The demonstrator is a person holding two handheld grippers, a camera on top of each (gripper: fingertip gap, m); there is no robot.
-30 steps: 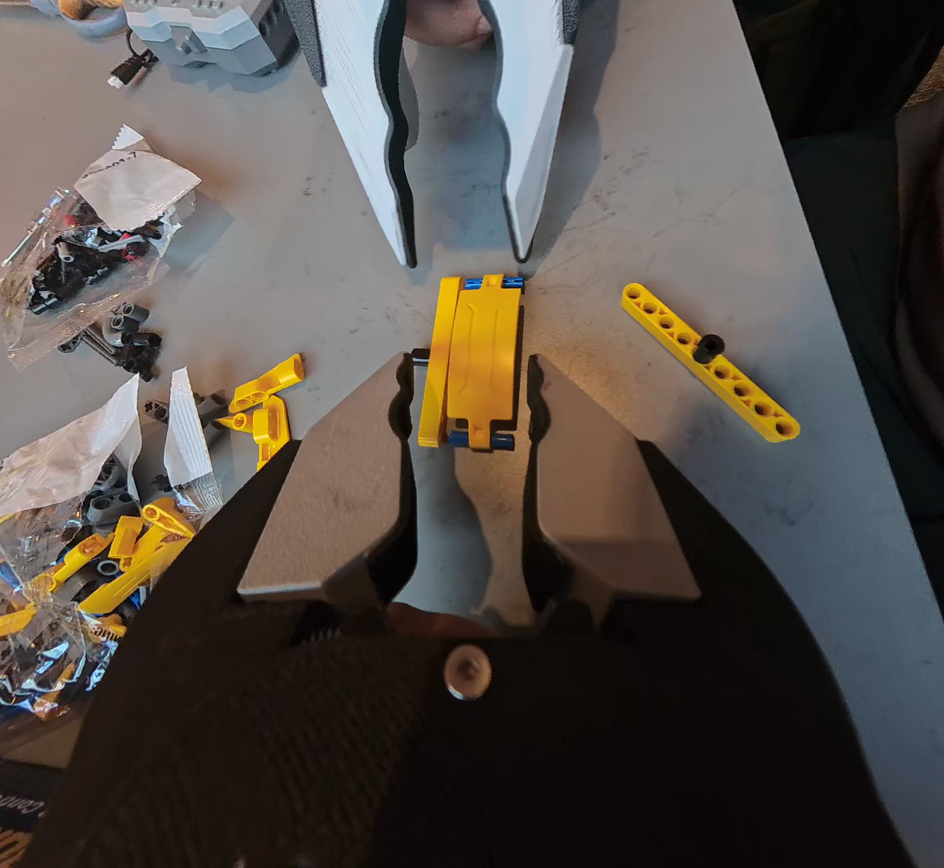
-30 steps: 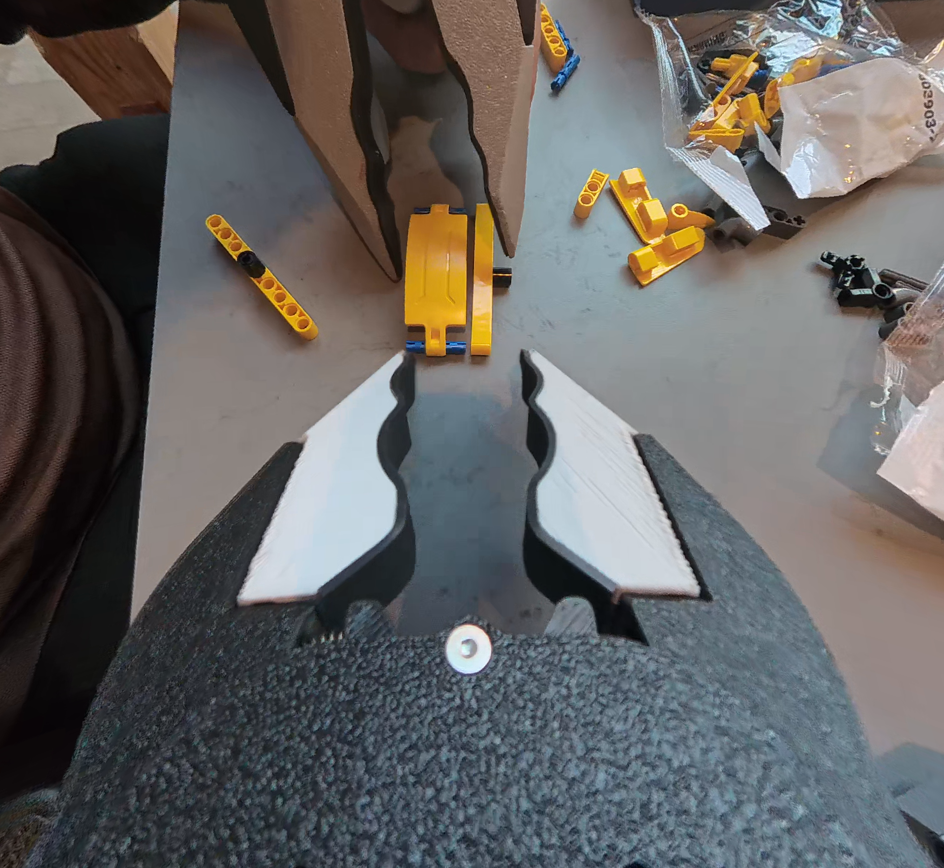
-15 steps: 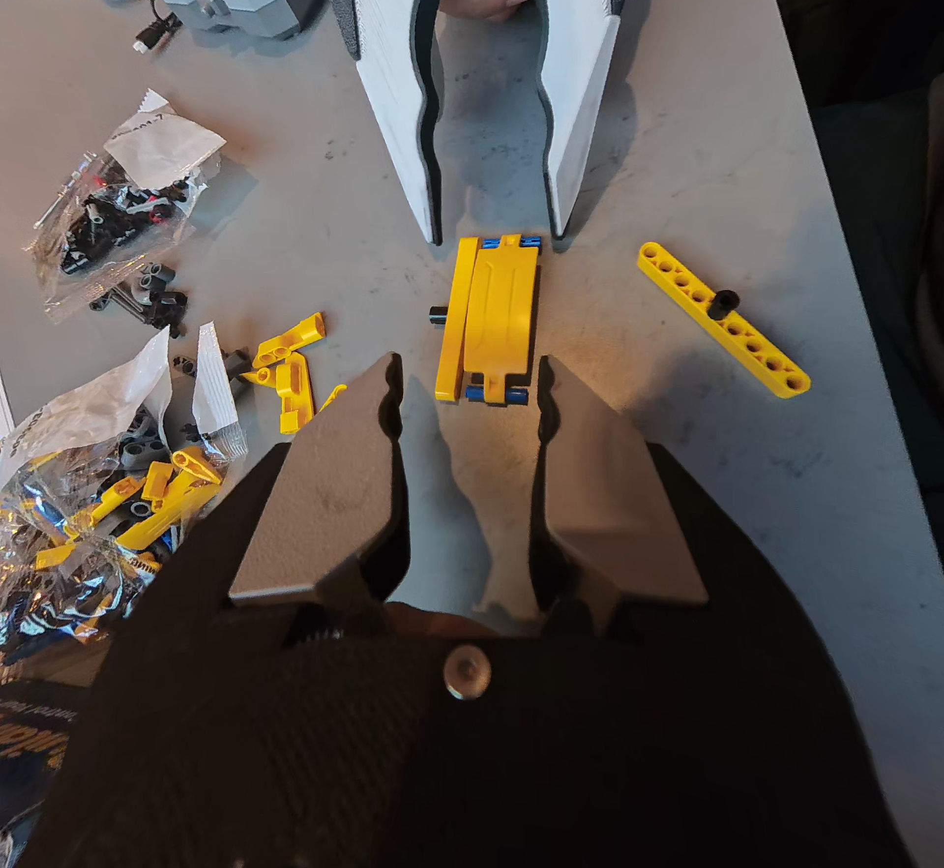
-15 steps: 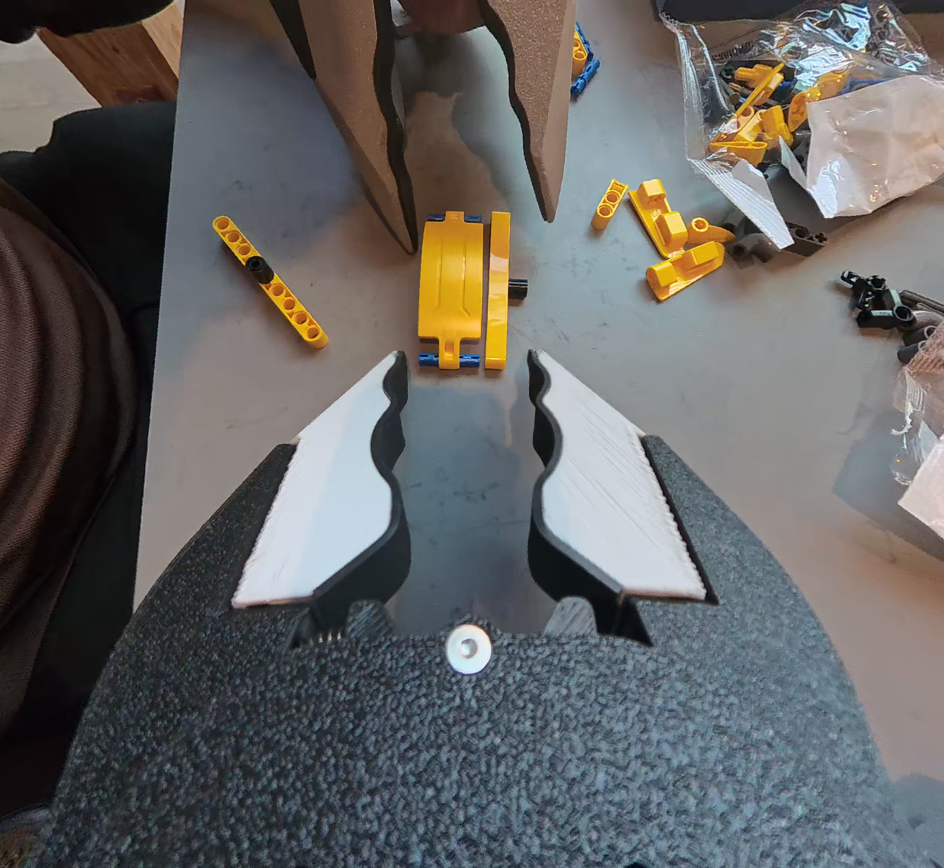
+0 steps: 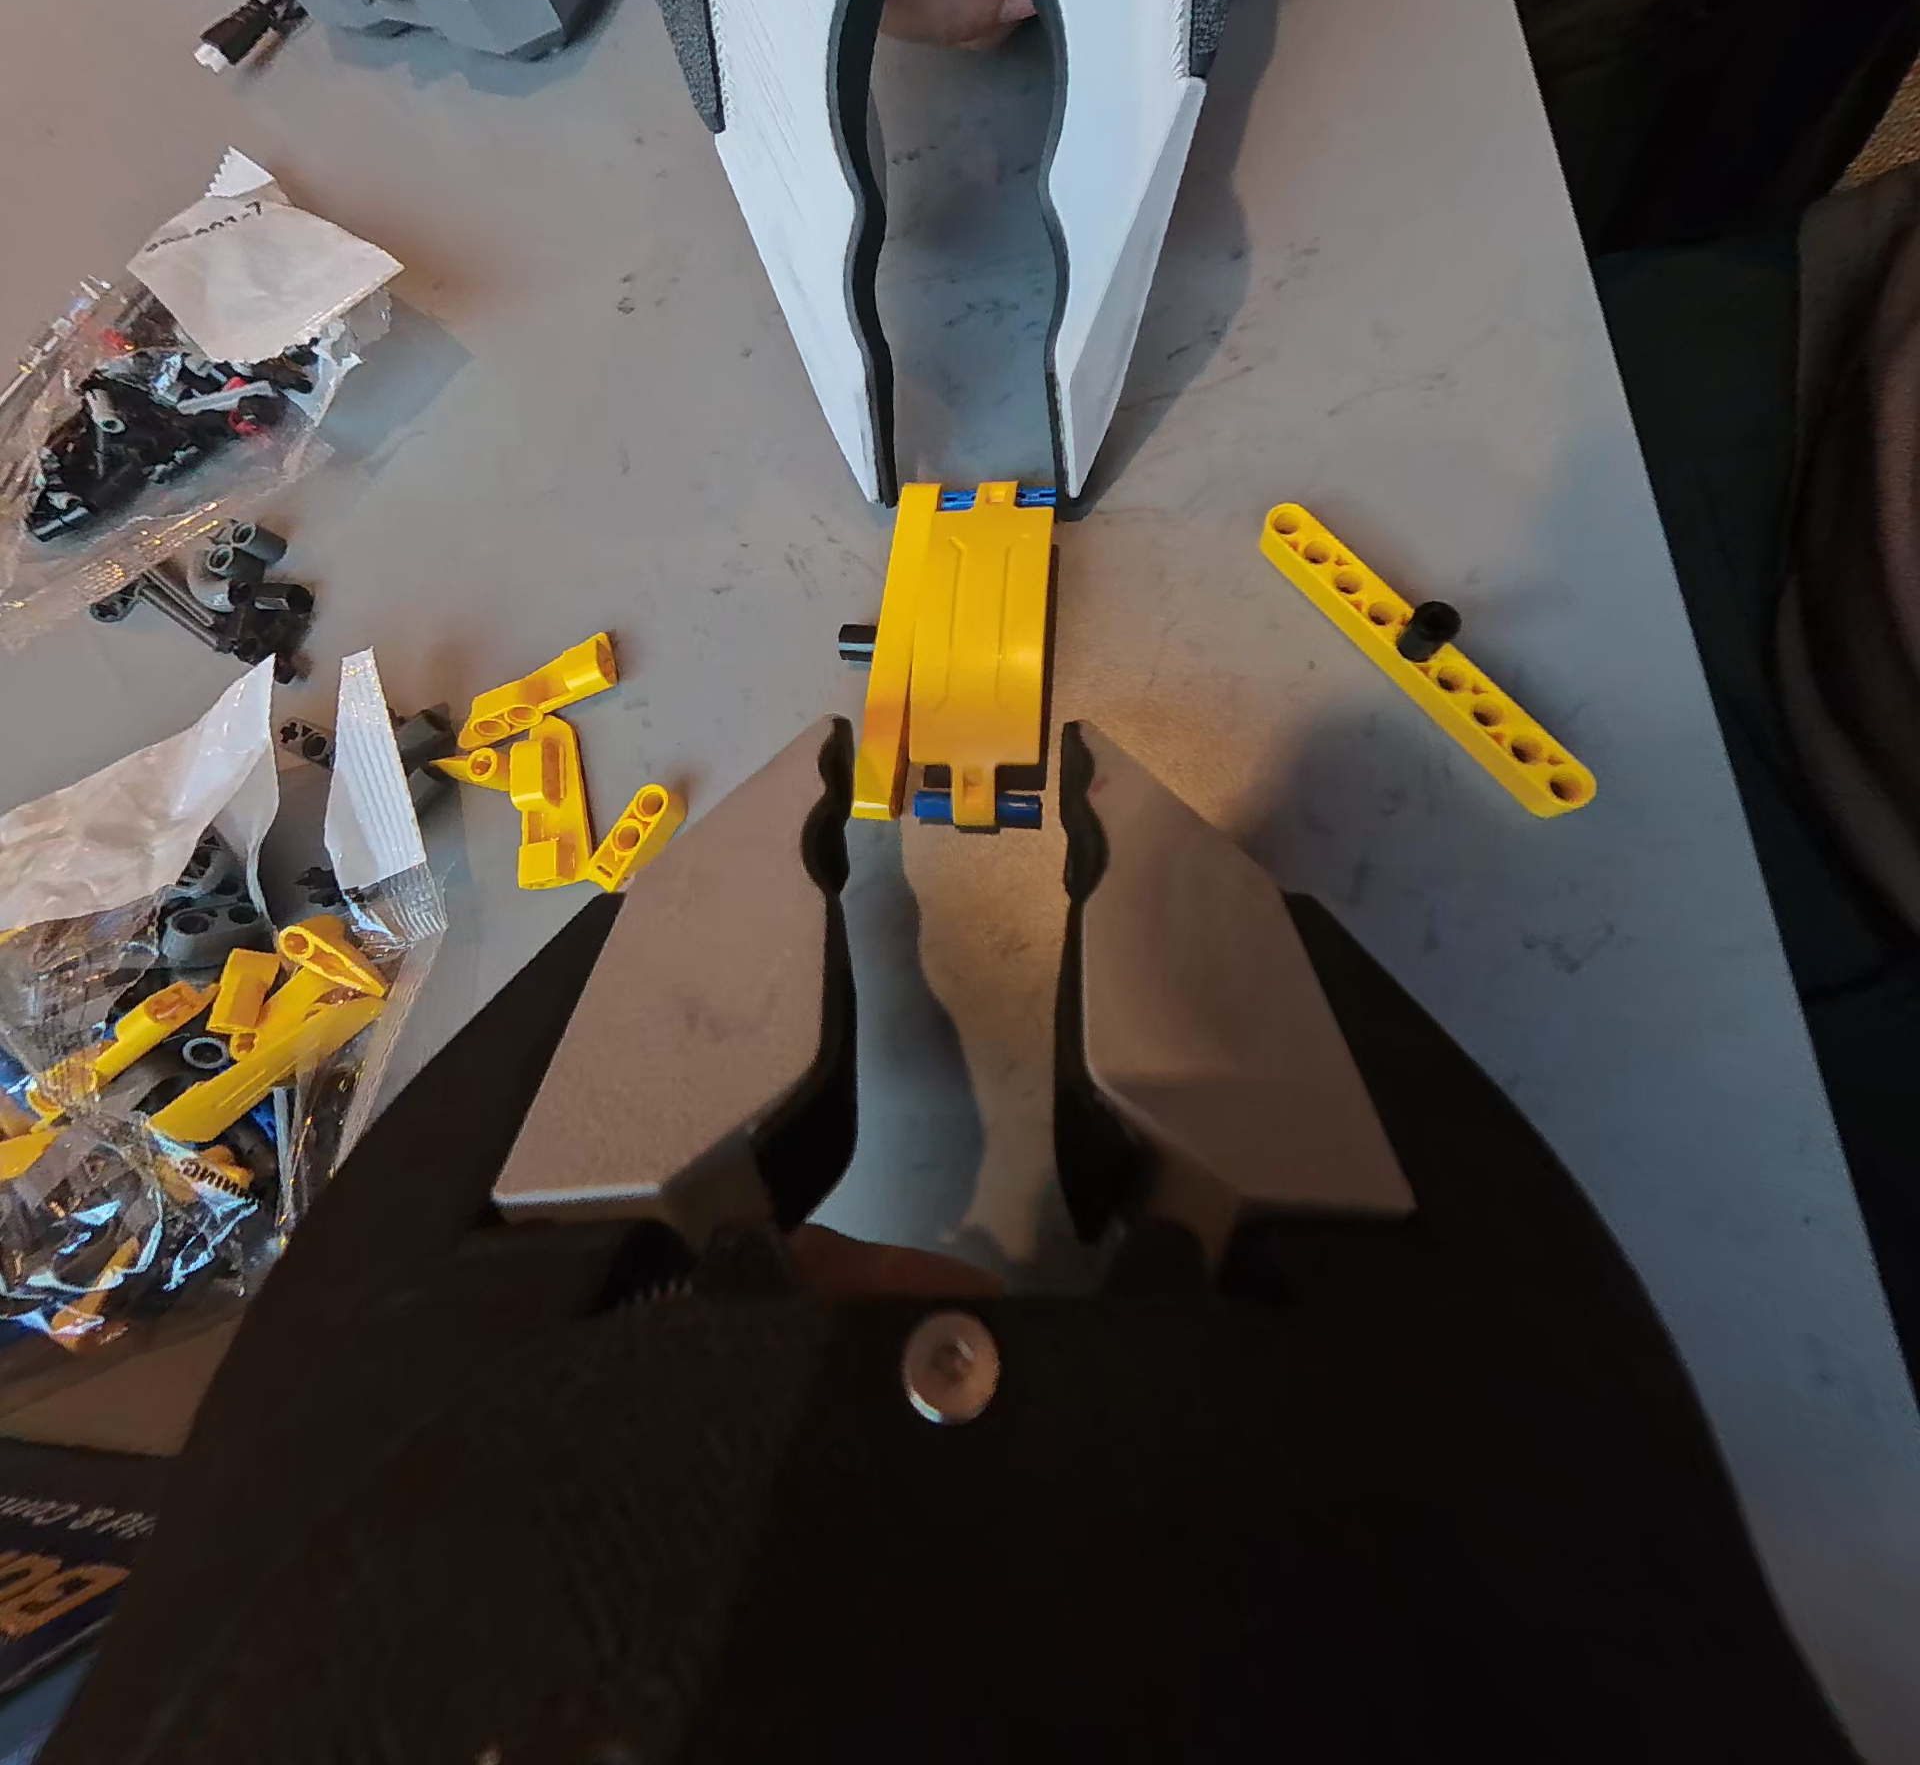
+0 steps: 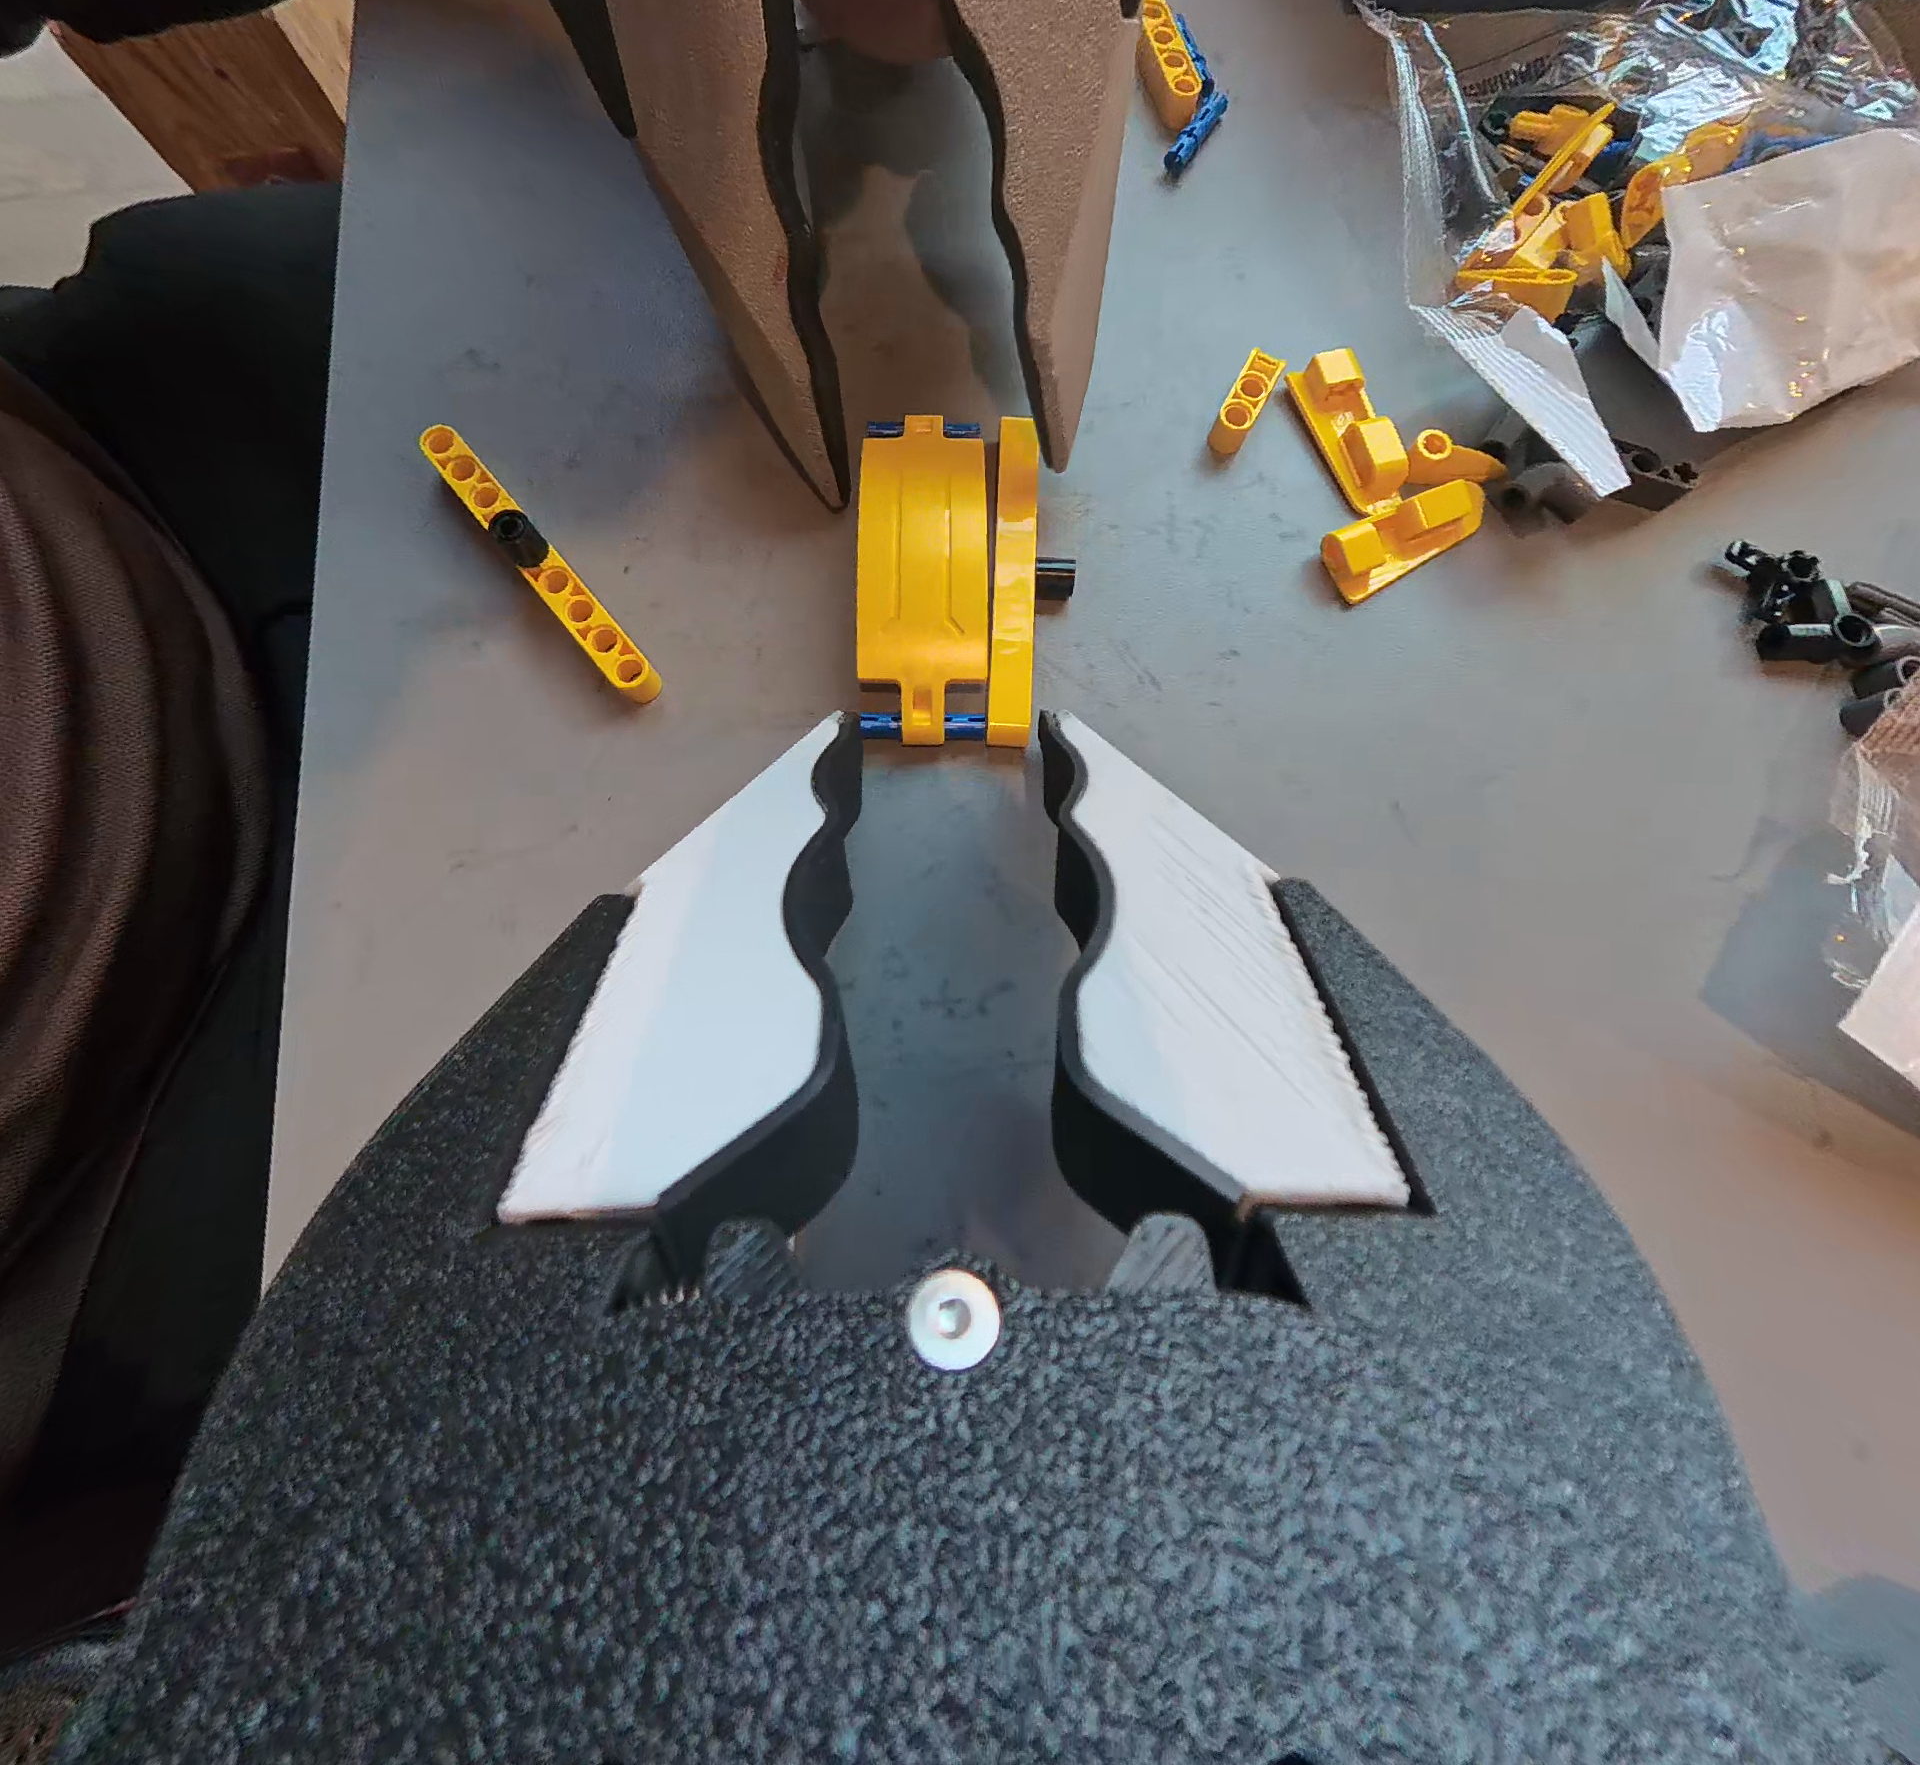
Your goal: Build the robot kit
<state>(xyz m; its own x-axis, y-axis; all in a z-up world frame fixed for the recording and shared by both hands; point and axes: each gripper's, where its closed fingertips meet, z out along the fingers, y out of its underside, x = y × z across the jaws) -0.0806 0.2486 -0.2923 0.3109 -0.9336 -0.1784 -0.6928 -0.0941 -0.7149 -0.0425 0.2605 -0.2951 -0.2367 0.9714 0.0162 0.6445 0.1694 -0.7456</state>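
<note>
The left gripper (image 5: 951, 749) reaches in from 6 o'clock in its own wrist view, its two grey fingers (image 5: 717, 967) spread apart with a clear gap between the tips and nothing between them. Seen from the right wrist view, this same gripper (image 6: 940, 479) comes down from 12 o'clock, tips pointing toward 6.

The right gripper (image 6: 948, 733) likewise enters from 6 o'clock, white fingers (image 6: 686, 1009) parted and holding nothing. In the left wrist view it (image 5: 977, 494) descends from 12 o'clock, tips low near the surface (whether they actually rest on it cannot be told). A bit of the person's hand (image 5: 956, 1) shows between its fingers at the top edge. The two grippers face each other tip to tip, apart.
</note>
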